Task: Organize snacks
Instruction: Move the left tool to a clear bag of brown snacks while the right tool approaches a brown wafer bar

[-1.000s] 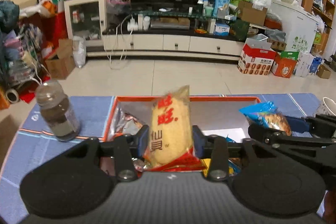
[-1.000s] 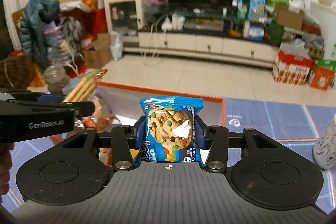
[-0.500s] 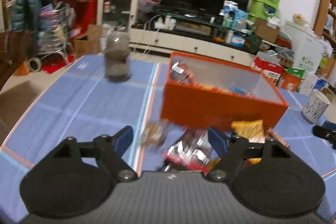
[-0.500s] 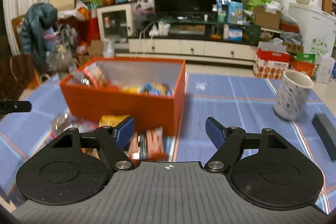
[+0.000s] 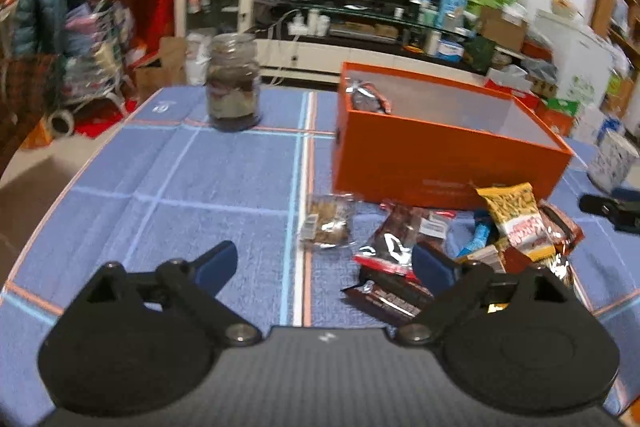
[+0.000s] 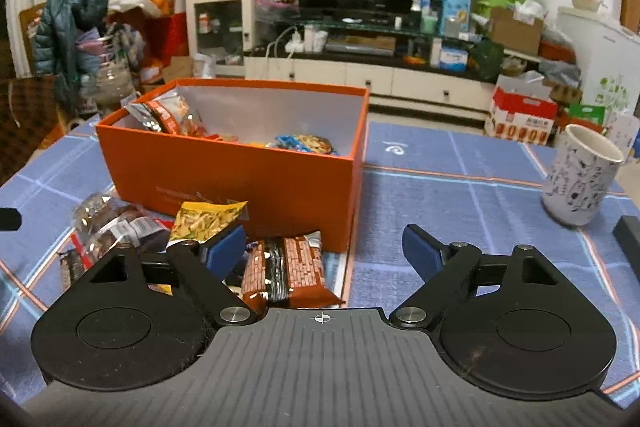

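An orange box [image 5: 440,163] [image 6: 240,175] stands on the blue checked tablecloth and holds several snack packets, among them a blue cookie packet [image 6: 306,143]. A heap of loose snacks lies in front of it: a yellow packet [image 5: 516,215] [image 6: 208,221], a clear packet of brown bits [image 5: 328,221], dark red chocolate bars [image 5: 394,247] and a brown brick-pattern packet [image 6: 288,269]. My left gripper [image 5: 324,261] is open and empty, low over the cloth before the heap. My right gripper [image 6: 324,247] is open and empty, with the brick-pattern packet between its fingers.
A glass jar [image 5: 234,87] stands at the table's far left. A white patterned cup [image 6: 580,175] and a dark block [image 6: 630,239] stand at the right. The right gripper's tip [image 5: 612,207] shows at the edge of the left wrist view. Beyond the table is a cluttered living room.
One second ago each gripper held a packet over the box. Both have since let go, opened wide and pulled back from the box to the near side of the table.
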A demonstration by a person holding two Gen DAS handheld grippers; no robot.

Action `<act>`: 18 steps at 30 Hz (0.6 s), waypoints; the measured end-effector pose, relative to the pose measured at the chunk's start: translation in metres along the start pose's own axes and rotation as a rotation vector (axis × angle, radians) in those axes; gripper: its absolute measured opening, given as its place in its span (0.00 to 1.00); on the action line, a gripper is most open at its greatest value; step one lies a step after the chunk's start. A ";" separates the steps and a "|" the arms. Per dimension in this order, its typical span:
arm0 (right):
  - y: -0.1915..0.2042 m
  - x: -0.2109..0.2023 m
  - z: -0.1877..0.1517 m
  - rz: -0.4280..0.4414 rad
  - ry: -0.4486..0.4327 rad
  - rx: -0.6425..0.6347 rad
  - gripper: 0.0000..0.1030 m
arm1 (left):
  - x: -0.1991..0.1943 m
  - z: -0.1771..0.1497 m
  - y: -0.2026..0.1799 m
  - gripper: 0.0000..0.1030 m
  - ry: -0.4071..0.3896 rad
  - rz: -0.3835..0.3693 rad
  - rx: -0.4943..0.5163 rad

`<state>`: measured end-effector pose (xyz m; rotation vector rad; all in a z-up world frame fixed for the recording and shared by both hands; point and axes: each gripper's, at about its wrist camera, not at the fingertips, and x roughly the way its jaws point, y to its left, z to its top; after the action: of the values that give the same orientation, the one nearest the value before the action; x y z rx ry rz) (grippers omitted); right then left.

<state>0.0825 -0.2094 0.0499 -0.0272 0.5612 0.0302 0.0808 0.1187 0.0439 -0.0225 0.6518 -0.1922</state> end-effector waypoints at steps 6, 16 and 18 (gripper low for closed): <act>0.000 0.017 -0.002 0.006 0.035 -0.009 0.76 | 0.006 0.000 -0.032 0.90 0.000 -0.055 0.087; -0.010 0.024 -0.004 0.030 0.061 0.017 0.76 | 0.013 -0.014 -0.073 0.90 0.051 -0.168 0.079; -0.010 0.025 -0.004 0.035 0.062 0.009 0.76 | 0.016 -0.015 -0.077 0.90 0.070 -0.194 0.061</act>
<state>0.1016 -0.2190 0.0330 -0.0095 0.6235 0.0607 0.0713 0.0406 0.0282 -0.0201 0.7131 -0.4013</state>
